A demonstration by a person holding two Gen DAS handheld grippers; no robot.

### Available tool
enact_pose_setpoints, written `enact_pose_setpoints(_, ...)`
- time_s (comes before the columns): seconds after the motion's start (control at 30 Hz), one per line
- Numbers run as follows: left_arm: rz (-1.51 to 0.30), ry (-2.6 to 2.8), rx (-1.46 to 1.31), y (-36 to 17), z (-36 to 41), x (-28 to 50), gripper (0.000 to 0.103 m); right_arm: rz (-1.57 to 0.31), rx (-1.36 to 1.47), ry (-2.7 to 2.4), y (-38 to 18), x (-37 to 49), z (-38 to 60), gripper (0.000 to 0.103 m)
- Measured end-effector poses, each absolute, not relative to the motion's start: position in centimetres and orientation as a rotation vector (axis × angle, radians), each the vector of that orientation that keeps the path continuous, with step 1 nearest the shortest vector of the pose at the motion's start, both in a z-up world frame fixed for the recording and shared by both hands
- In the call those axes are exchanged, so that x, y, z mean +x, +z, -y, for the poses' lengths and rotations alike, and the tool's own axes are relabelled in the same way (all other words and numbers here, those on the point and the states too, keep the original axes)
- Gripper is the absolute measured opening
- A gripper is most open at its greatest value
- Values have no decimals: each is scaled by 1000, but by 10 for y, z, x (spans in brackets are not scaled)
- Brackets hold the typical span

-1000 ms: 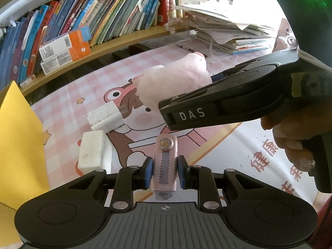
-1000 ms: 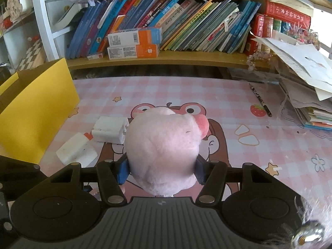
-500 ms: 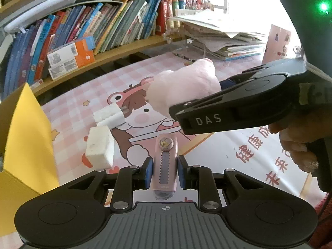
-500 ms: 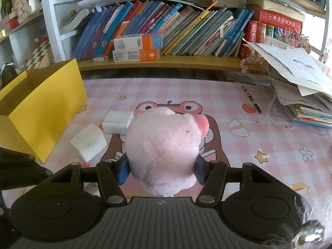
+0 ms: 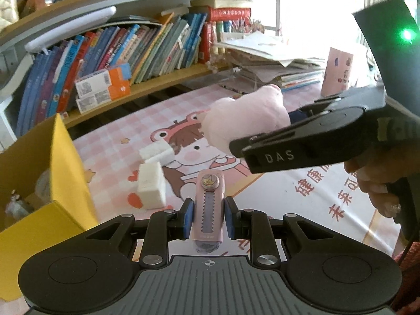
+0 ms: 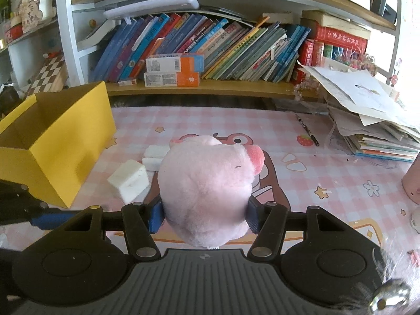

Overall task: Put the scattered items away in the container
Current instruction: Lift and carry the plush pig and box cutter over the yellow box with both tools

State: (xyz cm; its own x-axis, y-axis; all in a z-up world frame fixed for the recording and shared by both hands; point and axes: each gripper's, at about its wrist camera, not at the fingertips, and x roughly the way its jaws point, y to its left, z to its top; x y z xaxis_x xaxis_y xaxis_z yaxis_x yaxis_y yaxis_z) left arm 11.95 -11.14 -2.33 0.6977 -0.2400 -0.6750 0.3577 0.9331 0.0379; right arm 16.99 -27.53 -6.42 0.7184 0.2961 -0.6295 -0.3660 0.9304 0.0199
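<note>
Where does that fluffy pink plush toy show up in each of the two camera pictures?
Left wrist view: pink plush toy sits right of centre, held in the right claw.
Right wrist view: it fills the lower centre, squeezed between the claw's fingers.
Shared landmark: the yellow box, at the left in both.

An open box (image 6: pixel 65 141) stands at the left of the table (image 6: pixel 328 173). Just right of the box lie two foam blocks (image 6: pixel 130 179), one behind the other. Further right, above the table, a plush toy (image 6: pixel 207 189) sits between gripper fingers. Behind the box runs a shelf of books (image 6: pixel 210 44); papers (image 6: pixel 367 110) are stacked far right.
</note>
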Motion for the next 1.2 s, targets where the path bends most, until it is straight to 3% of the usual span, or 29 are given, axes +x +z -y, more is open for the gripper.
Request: enact_pose_setpoints(1.2,-480,-146,71,53,-59,82,23,-461,-194,489,9,116,138,57)
